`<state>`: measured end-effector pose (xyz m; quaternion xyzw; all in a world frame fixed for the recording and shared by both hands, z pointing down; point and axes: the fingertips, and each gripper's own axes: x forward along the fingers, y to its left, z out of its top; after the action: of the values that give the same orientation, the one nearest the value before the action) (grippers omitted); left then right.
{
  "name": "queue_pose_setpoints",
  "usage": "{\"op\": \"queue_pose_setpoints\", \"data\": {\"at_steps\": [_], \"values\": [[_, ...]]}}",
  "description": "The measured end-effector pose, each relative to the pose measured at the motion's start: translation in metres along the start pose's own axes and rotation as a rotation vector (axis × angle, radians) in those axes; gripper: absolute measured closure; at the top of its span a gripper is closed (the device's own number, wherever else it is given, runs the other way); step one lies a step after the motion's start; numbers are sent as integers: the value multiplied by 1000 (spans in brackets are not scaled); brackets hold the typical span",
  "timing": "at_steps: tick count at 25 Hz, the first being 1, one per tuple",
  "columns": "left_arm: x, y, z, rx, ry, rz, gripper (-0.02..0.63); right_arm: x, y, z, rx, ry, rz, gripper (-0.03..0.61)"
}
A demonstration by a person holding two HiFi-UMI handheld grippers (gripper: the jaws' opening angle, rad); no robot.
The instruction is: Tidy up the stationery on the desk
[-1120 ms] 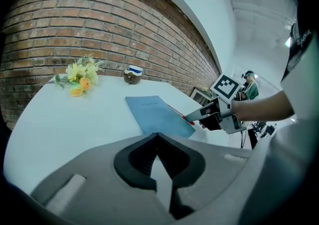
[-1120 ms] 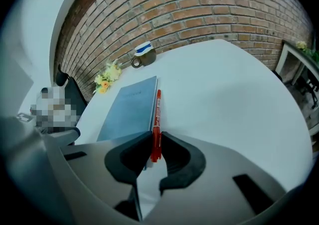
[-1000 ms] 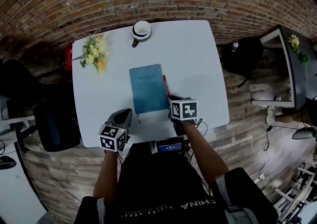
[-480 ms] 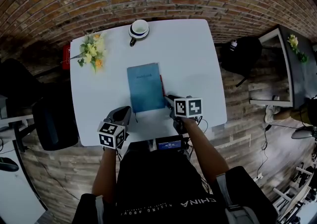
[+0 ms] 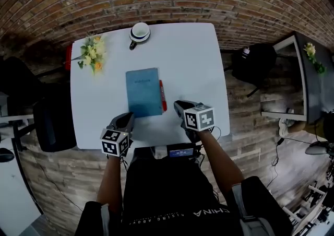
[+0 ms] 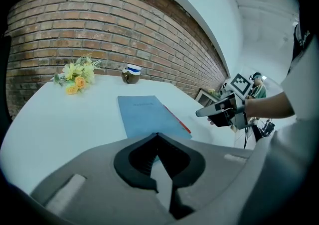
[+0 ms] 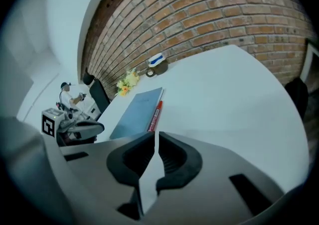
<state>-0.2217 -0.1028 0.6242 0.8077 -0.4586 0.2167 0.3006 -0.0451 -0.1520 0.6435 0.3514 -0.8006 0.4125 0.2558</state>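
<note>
Desk (image 5: 193,68): white and square, against a brick wall.
Notebook (image 5: 142,93): blue, closed, flat in the middle of the desk, ahead of both grippers and between them.
Left gripper (image 5: 125,120): at the near edge, just before the notebook's near left corner; jaws closed tip to tip, nothing between.
Right gripper (image 5: 180,107): near the notebook's near right corner but apart from it; jaws nearly together with only a thin slit, holding nothing.
Flowers (image 5: 88,55): far left corner.
Cup (image 5: 140,32): far edge.
Pen (image 5: 162,95): red, touching along the notebook's right edge, ahead-left of the right gripper.
Change: one second ago the right gripper was at the pen's near end; now it has moved back and right.
Count: one notebook, one pen, one cup, one bunch of flowers, two grippers.
</note>
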Motion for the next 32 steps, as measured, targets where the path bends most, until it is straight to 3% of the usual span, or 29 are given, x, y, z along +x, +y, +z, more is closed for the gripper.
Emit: {"op": "queue_pose_setpoints", "data": {"at_steps": [5,9,11,14,16,22,27,32], "values": [[2,-32,-9,-80,-69,64,603,-21,-1,4,-270,-43,77,568],[6,-61,-27,-111,-84,61,603,-23,-7,0,-374,-38,87,569],[6,-76,-42,-71,-45,27,603,-28,-6,-9,-380,-27,79,569],[6,-99,-54,88,19,-33,603,-43,-1,-22,-376,-44,60,569],[2,-114,-55,168,9,-78,603,-54,5,-33,-372,-66,36,569],[-41,-139,-83,258,-60,-166,603,-85,47,-68,-373,-193,-61,569],[-87,-132,-112,339,-69,-141,603,-103,96,-102,-395,-228,-97,569],[-119,-121,-120,364,-94,-101,603,-118,131,-120,-409,-272,-127,569]]}}
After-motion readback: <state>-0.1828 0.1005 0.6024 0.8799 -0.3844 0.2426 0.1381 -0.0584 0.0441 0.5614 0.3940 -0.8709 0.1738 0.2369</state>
